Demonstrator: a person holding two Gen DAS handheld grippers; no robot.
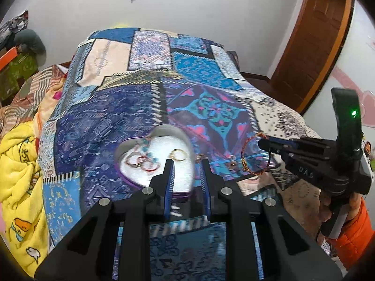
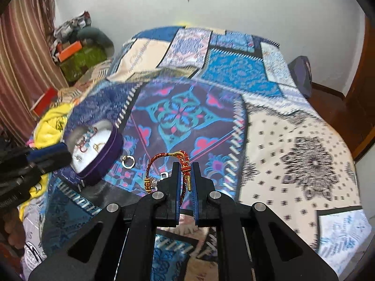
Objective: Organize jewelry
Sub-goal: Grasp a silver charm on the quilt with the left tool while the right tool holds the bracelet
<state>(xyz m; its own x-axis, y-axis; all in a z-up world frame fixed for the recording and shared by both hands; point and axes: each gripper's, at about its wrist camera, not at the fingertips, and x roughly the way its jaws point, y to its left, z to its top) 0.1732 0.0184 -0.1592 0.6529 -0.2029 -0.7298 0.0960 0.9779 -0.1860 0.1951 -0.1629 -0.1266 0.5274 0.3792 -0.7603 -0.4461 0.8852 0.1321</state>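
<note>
A purple heart-shaped box [image 1: 131, 180] with a white inside lies on the patterned bed cover; it also shows in the right wrist view [image 2: 103, 161]. It holds several rings and bracelets [image 1: 143, 160]. My left gripper [image 1: 186, 164] is open at the box's near right rim, jaws astride the wall, not touching it that I can see. My right gripper [image 2: 185, 167] is shut on a red and gold cord bracelet [image 2: 164, 158] and holds it above the cover, right of the box; the bracelet also shows in the left wrist view [image 1: 246, 161]. A silver ring [image 2: 128, 161] lies loose beside the box.
The patchwork bed cover [image 2: 293, 140] fills both views. A yellow blanket [image 1: 16, 171] lies bunched at the left edge. Boxes and clothes [image 2: 77, 49] are piled by the curtain. A wooden door [image 1: 316, 42] stands at the right.
</note>
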